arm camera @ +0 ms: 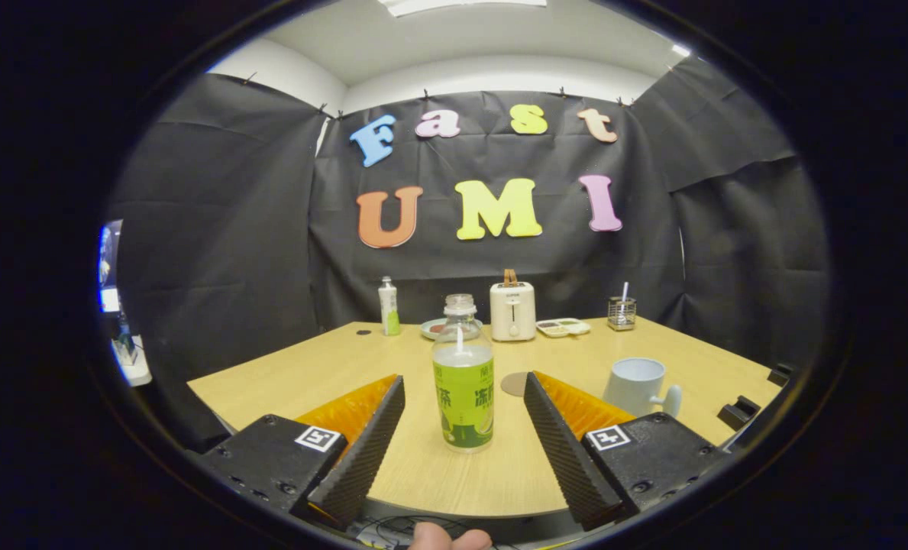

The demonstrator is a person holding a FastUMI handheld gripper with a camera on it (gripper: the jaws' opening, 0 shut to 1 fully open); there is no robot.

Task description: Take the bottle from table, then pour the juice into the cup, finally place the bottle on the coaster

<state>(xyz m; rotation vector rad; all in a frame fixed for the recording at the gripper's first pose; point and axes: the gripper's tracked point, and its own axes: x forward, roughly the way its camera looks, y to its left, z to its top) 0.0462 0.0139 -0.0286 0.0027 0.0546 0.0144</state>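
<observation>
A clear bottle (pixel 463 374) with a green label and no cap stands upright on the wooden table (pixel 285 382), holding a little liquid. It sits between my two fingers, level with their tips, touching neither. My gripper (pixel 464 399) is open, with black ribbed pads (pixel 373 439) set wide on either side. A round brown coaster (pixel 514 383) lies just behind the bottle, partly hidden by the right finger. A pale blue cup (pixel 637 386) with a handle stands beyond the right finger.
At the table's far edge stand a small white-and-green bottle (pixel 389 307), a plate (pixel 436 328), a cream toaster (pixel 512 310), a divided tray (pixel 563 327) and a wire holder (pixel 622 312). Black clamps (pixel 740 412) sit at the right edge. A fingertip (pixel 447 538) shows below the fingers.
</observation>
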